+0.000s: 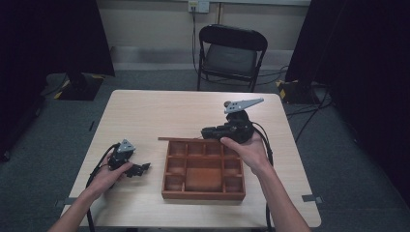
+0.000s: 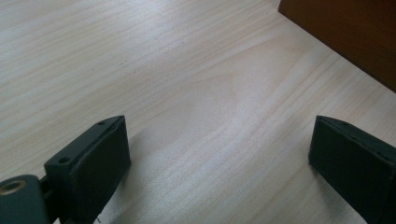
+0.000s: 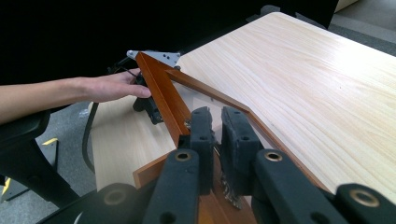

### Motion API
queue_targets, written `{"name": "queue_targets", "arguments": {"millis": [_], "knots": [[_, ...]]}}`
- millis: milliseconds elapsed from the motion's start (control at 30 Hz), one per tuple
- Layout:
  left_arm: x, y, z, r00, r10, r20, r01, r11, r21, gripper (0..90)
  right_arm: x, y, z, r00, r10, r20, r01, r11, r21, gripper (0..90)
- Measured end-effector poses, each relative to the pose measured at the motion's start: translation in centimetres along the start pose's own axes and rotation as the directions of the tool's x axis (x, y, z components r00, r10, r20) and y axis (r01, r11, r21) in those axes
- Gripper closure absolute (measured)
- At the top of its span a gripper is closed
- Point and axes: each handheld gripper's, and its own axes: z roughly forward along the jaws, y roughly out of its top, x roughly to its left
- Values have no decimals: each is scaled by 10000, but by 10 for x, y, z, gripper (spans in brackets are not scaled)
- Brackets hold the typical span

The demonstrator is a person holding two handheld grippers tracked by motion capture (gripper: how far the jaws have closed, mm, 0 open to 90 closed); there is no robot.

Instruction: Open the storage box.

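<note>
Right gripper (image 3: 214, 140) jaws clamp wooden lid (image 3: 161, 95) over tray (image 1: 203, 195).

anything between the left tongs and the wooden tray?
Nothing. In the high view the left tongs sit short of the wooden tray, with bare table between. The left gripper view shows the same: plain tabletop up to the tray's side.

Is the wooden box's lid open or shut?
Open: the lid is raised off the box, edge pinched in the right claw.
</note>
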Motion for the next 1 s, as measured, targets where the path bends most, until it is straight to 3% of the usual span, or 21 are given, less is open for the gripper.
{"name": "queue_targets", "arguments": {"millis": [1000], "knots": [[0, 0, 0, 10000, 4, -6, -4, 10000, 9, 46, -4, 3, 0, 9998, 179, -18, -179, 9998, -124, 826]]}}
